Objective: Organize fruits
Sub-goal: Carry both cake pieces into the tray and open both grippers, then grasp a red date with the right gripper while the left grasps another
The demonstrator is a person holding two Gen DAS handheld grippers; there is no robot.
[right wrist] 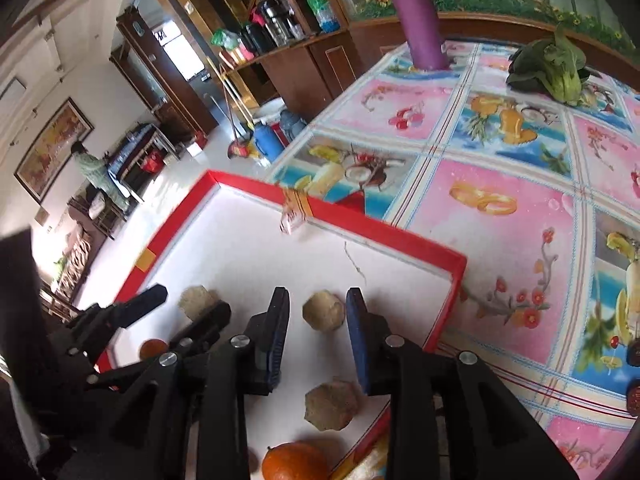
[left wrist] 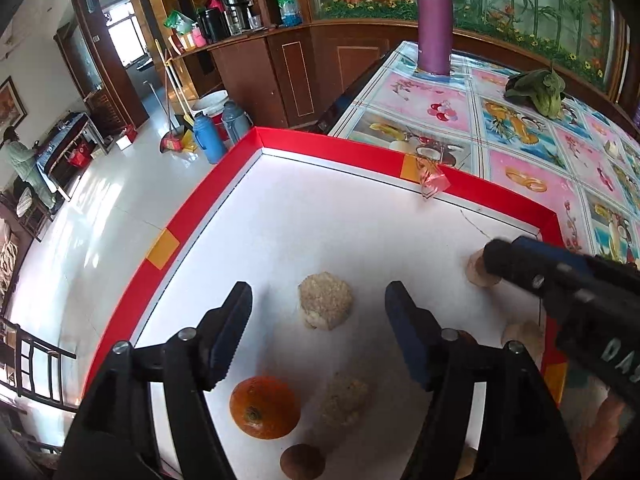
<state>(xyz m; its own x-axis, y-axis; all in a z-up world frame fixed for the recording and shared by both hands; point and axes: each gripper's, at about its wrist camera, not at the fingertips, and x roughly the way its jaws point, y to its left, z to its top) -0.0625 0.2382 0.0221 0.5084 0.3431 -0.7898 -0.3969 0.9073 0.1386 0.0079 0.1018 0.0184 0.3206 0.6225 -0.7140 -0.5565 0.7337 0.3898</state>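
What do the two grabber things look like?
Both are black plastic, like big tongs. The left gripper and the right gripper each have two flat fingers with blue ridged pads and shiny silver bolts. White letters mark the right one's side.

We see a purple thermos bottle [left wrist: 434,20] upright on the patterned tablecloth [right wrist: 500,208], a leafy green vegetable [right wrist: 554,70] beside, blue thermos jug [left wrist: 208,138] on the floor, wooden cabinet [left wrist: 276,68] behind.
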